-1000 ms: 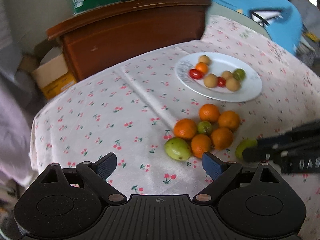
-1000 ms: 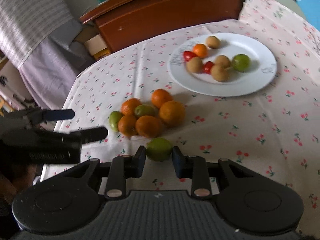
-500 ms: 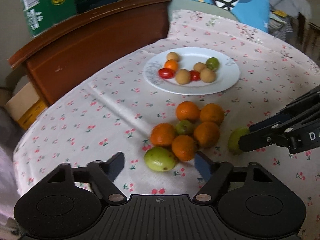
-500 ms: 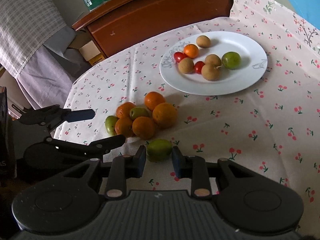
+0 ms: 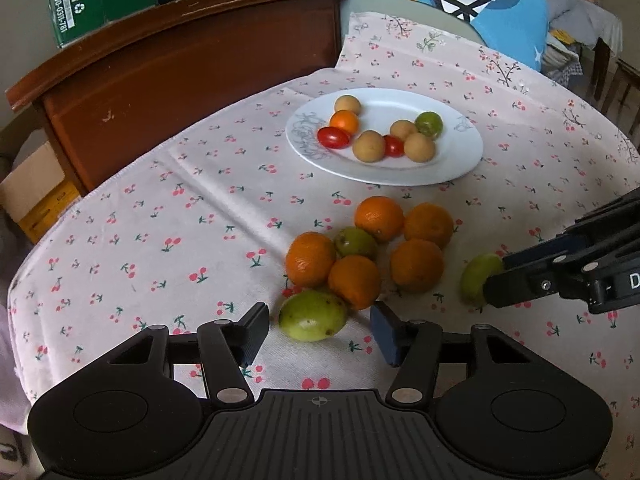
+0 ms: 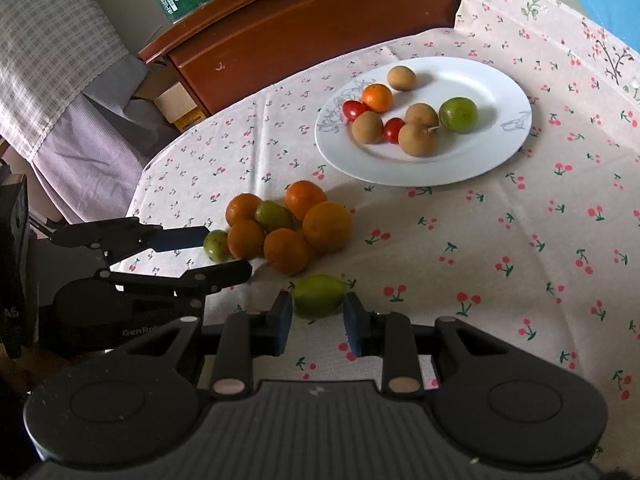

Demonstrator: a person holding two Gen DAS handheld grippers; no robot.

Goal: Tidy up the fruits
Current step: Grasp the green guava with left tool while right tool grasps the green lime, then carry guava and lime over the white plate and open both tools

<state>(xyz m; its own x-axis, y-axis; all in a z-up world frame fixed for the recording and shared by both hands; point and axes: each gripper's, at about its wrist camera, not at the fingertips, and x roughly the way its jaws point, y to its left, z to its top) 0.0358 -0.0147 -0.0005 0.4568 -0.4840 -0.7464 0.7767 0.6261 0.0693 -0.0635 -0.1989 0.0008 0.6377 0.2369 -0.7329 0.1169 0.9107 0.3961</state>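
A: Quick check. Your right gripper [image 6: 317, 317] is clamped on a green fruit [image 6: 319, 295], pads tight on both sides, fruit low over or on the cherry-print cloth [image 6: 500, 240], can't tell which. Your left gripper [image 5: 318, 334] is half open; its jaws have just been closing, w/ the other green fruit [image 5: 313, 315] sitting between them, pads not touching it yet.

B: So what bites you first?

A: Left side. That fruit leans against the orange pile [image 5: 366, 248], esp. the nearest orange [image 5: 354, 281]. If the right-hand pad comes in wide it prob. catches that orange, not the green one, and shoves the pile apart. Round fruit on cloth rolls easy.

B: And the right?

A: The grip looks near the fruit's near end, not its middle. Squeeze harder or lift fast and it may squirt out fwd, toward the oranges.

B: Plate?

A: White plate [image 6: 492, 160] is well apart, behind the pile, already carrying small brown fruits, cherry tomatoes, a small orange and a green one. Drop yours in hard and the ones there may scatter off the rim.

B: Both hands at once?

A: Your grippers are near each other, so if both lift toward the plate they could knock together. Go one at a time
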